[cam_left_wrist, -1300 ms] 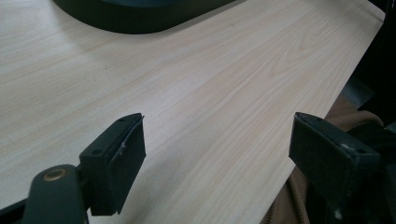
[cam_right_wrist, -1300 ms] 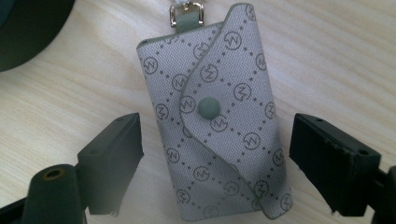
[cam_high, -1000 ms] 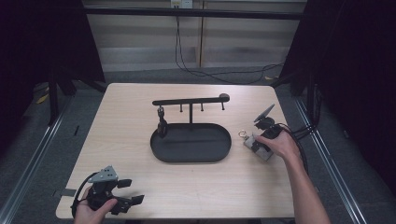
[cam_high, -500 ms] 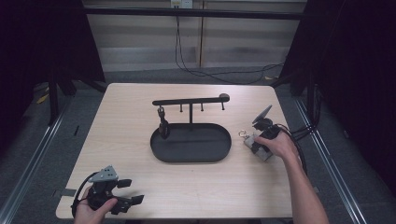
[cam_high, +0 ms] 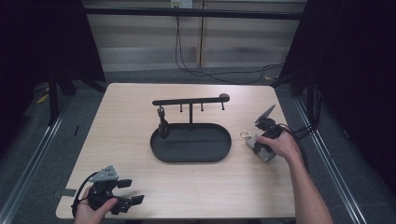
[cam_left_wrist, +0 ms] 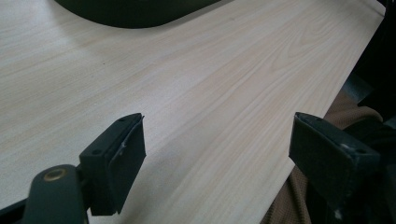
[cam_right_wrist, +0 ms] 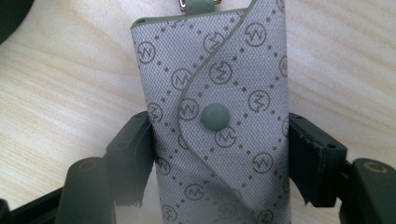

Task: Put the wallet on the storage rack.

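Note:
A grey patterned key pouch (cam_right_wrist: 215, 79) with a snap button and a metal ring (cam_high: 243, 135) lies on the table, right of the black stand. My right gripper (cam_right_wrist: 219, 158) has just been closing its jaws. They now press on both sides of the pouch (cam_high: 256, 143). A hand covers most of that gripper (cam_high: 261, 147) in the high view. My left gripper (cam_high: 128, 199) rests at the front left corner, held by the other hand. Its jaws stand wide open over bare wood (cam_left_wrist: 217, 154).
A black stand with an oval tray base (cam_high: 190, 156) and a hook bar (cam_high: 190, 100) sits mid-table; a small dark item (cam_high: 162, 122) hangs from its left hook. The tray's edge (cam_left_wrist: 135, 9) shows ahead of the left gripper. The table's front edge (cam_left_wrist: 299, 140) runs close by.
Both hands keep their places in the high view. The pouch has not shifted on the table.

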The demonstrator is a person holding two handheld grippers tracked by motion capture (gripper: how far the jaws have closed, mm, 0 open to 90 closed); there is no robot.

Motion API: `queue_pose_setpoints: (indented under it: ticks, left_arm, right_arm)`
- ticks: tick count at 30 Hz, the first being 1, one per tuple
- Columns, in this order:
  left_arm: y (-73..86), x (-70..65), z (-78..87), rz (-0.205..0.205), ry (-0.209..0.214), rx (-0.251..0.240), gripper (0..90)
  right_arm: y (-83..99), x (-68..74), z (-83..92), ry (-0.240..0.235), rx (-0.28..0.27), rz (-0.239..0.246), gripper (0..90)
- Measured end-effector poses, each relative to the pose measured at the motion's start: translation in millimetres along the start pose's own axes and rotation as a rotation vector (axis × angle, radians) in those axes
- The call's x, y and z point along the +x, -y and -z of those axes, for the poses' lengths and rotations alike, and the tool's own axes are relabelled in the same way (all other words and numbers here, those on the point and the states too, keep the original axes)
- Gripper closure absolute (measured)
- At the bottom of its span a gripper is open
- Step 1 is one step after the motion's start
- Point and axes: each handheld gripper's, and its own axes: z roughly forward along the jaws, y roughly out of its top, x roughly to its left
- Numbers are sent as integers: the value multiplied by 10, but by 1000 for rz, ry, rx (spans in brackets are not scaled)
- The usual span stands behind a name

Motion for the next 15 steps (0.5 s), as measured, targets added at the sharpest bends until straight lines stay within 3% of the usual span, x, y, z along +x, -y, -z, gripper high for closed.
queue_pose_setpoints:
  ticks: [15]
  left_arm:
    - [-6, 14, -3, 10, 4, -6, 185]
  right_arm:
    - [-52, 37, 281, 24, -4, 8, 314]
